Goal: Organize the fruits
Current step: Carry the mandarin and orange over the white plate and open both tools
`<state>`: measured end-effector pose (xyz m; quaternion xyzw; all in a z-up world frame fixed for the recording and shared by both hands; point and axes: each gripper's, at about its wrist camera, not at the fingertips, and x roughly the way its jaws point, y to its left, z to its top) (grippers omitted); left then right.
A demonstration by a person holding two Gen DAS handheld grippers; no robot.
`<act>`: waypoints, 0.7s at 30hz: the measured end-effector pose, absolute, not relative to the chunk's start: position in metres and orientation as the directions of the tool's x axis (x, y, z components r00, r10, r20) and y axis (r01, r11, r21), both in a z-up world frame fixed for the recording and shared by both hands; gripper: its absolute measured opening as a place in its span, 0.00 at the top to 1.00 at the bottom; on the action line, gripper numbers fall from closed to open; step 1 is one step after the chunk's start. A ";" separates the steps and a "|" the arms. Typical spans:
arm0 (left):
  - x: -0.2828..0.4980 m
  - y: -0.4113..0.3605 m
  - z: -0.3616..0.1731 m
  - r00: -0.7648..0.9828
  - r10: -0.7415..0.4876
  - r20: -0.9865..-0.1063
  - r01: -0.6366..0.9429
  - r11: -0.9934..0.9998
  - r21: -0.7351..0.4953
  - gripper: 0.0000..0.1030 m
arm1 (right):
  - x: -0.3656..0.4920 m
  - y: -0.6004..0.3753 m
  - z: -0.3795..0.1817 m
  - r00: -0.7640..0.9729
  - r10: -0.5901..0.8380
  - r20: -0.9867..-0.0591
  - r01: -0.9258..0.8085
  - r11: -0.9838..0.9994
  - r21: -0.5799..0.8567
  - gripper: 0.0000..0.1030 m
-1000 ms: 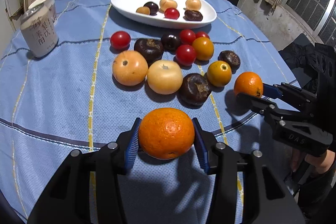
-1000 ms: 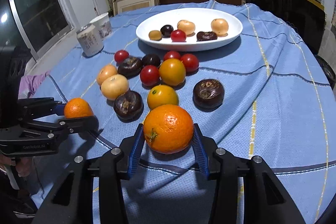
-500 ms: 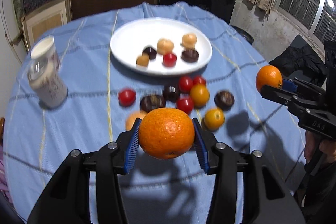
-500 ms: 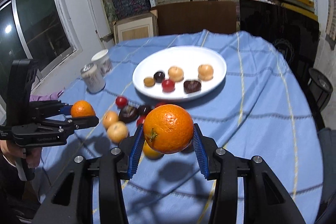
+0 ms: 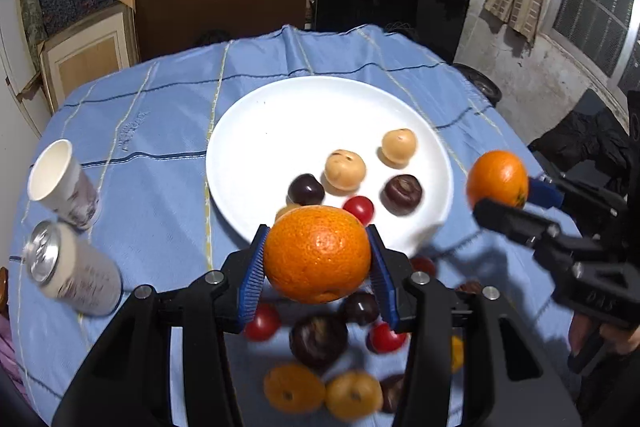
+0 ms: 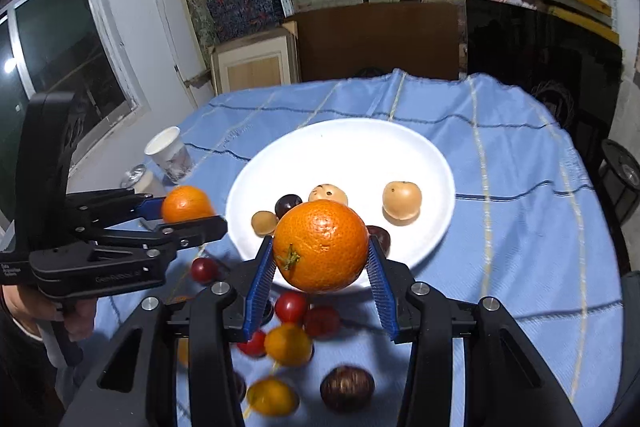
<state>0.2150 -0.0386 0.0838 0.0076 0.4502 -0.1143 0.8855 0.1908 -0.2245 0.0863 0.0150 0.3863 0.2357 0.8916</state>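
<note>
Aloft, left gripper (image 5: 316,259) and right gripper (image 6: 318,251) each clamped on an orange (image 5: 317,254), white plate (image 5: 240,131) just ahead and below: best lowered gently onto bare rim space, clear of small fruits (image 5: 345,171).

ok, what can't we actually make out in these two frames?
- Left wrist: the small fruit on the plate is mostly hidden behind the held orange.
- Left wrist: loose fruit on the cloth is motion-blurred, kinds unclear.
- Right wrist: the can sits partly behind the left hand-held gripper.
</note>
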 end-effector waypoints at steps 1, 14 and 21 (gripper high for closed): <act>0.222 -0.038 0.079 0.559 -0.194 -0.806 0.203 0.975 -0.093 0.55 | 0.199 -0.221 0.080 0.581 0.430 -0.691 -0.408 0.889 0.210 0.55; 0.279 -0.031 0.040 0.526 -0.159 -0.836 0.128 0.986 -0.107 0.54 | 0.243 -0.205 0.038 0.524 0.425 -0.738 -0.357 0.896 0.263 0.55; 0.265 -0.027 0.060 0.583 -0.154 -0.798 0.134 0.987 -0.093 0.30 | 0.236 -0.213 0.045 0.551 0.433 -0.713 -0.340 0.897 0.282 0.46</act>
